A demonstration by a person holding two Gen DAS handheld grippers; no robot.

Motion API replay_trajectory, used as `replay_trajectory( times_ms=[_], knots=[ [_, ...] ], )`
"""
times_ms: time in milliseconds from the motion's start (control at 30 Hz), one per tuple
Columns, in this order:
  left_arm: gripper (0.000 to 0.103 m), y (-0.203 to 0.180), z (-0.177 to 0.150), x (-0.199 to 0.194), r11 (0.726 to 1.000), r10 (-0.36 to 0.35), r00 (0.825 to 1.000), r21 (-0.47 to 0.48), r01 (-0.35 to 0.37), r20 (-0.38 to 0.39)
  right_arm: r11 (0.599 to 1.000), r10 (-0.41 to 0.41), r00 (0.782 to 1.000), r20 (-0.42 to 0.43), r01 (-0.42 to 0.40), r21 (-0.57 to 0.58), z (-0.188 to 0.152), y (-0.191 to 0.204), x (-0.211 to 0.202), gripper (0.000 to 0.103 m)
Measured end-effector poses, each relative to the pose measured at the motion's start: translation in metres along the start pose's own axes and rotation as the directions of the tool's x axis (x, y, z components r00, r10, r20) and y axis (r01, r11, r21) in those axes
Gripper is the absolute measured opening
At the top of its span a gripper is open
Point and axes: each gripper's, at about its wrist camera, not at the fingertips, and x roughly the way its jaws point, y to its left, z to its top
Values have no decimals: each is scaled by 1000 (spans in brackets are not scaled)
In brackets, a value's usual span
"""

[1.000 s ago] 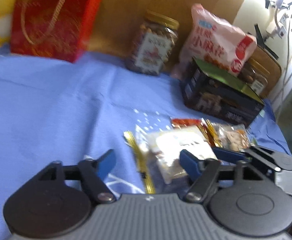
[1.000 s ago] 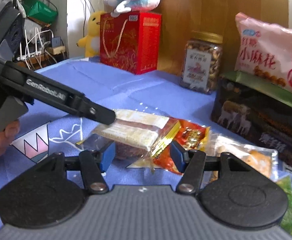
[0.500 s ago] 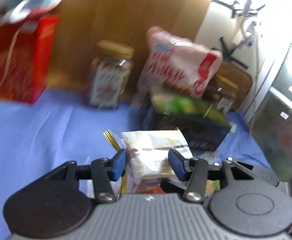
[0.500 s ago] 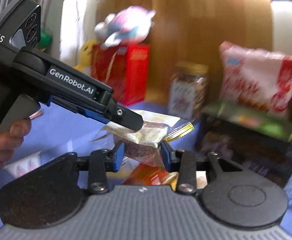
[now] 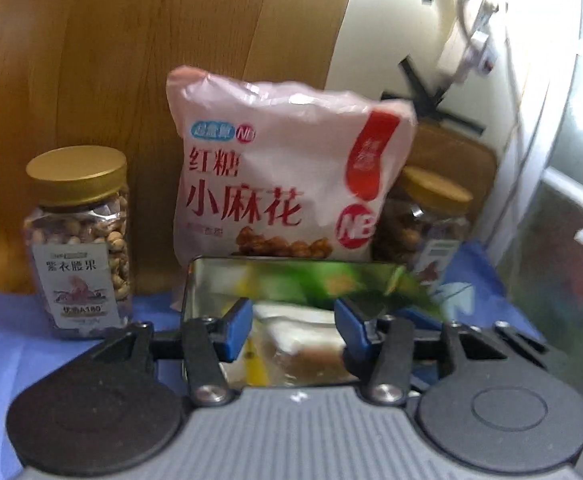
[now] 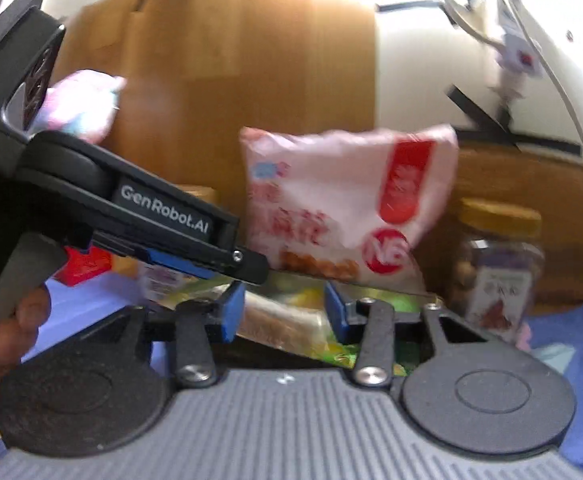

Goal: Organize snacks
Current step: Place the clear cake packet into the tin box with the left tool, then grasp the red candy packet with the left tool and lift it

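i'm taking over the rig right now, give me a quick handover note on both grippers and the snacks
Left gripper: shut on the clear-wrapped cake packet, held over the open tin.
Right gripper: jaws opening, a second wrapped snack between them, also over the tin.
Behind: pink snack bag, nut jar left of it, second jar to its right.
Done: both snacks carried to the tin. Left: drop them in; I can't see other loose snacks.

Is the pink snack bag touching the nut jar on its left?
Apart. The left wrist view shows bare wood panel between the pink snack bag and the gold-lidded nut jar.
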Motion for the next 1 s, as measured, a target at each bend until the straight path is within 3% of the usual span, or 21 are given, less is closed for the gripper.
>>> replay_trajectory(
  times_ms=[100, 300, 400, 500, 667, 833, 933, 1000],
  knots=[
    [46, 6, -6, -1, 998, -28, 1000, -50, 27, -4, 1000, -14, 1000, -8, 14, 20, -6, -11, 0, 50],
    [48, 24, -17, -50, 995, -33, 998, -87, 37, 55, 989, -2, 1000, 12, 0, 146, -3, -27, -14, 50],
    [48, 40, -37, -78, 996, 14, 999, -91, -10, 43, 980, 42, 999, 14, -44, 195, 0, -24, -23, 50],
    [50, 54, -61, -92, 991, 94, 996, -94, -94, -7, 970, 153, 988, -13, -148, 195, 1, -9, -32, 50],
    [50, 86, -95, -105, 972, 75, 992, -215, -95, -97, 945, 324, 927, -189, -311, 96, -14, 41, -29, 50],
    [50, 112, -104, -118, 942, 43, 995, -328, -71, -93, 878, 460, 815, -353, -476, 47, -29, 89, -35, 48],
    [50, 113, -105, -121, 941, 12, 996, -336, -40, -88, 917, 353, 838, -417, -397, -22, -40, 96, -33, 47],
    [53, 109, -107, -119, 943, -17, 995, -332, -15, -95, 944, 309, 854, -419, -329, 26, -44, 83, -29, 49]
  ],
)
